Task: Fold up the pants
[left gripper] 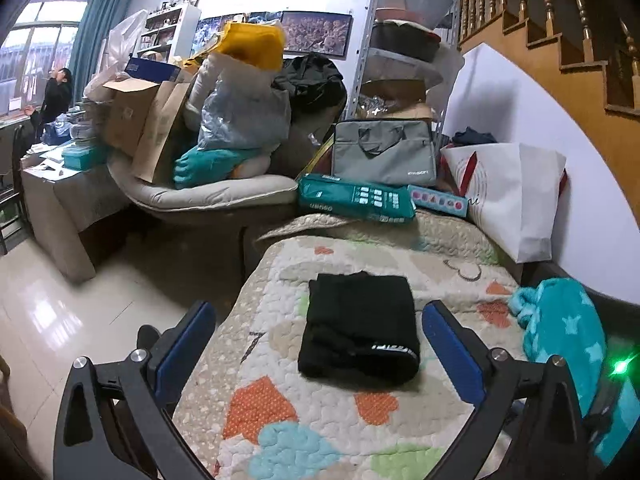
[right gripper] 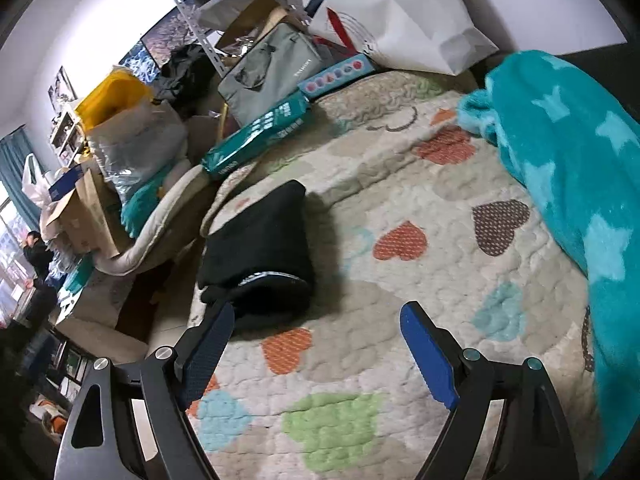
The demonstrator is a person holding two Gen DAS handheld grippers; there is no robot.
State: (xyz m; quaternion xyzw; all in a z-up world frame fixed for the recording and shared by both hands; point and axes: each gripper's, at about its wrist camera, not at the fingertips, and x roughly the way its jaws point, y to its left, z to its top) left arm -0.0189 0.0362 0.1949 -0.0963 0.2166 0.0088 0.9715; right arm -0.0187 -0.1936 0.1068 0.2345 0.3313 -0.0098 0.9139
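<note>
The pants [left gripper: 360, 332] lie as a compact black bundle on the quilt [left gripper: 304, 412] near the bed's left edge, white lettering along the near fold, and neither tool touches them. The left tool [left gripper: 320, 344] hovers over the bundle with its blue pads wide apart and nothing between them; the right tool [right gripper: 316, 328] hangs off to the bundle's right, pads likewise spread and empty. By the look of it the folding is done or nearly so: the bundle sits square and flat, with only a small lump of cloth sticking out at its near left corner in the right view. If anything is left, it seems to be tucking that corner in or pressing the stack flat, which would call for a light touch from above so the layers do not slide toward the bed's edge. A teal blanket [right gripper: 568, 168] is heaped at the right side of the bed, well apart from the pants. At the far end lie a green box [left gripper: 356, 198], a grey bag [left gripper: 384, 152] and a white bag [left gripper: 516, 196], all clear of the working area. Nothing stands in the way of either tool.
</note>
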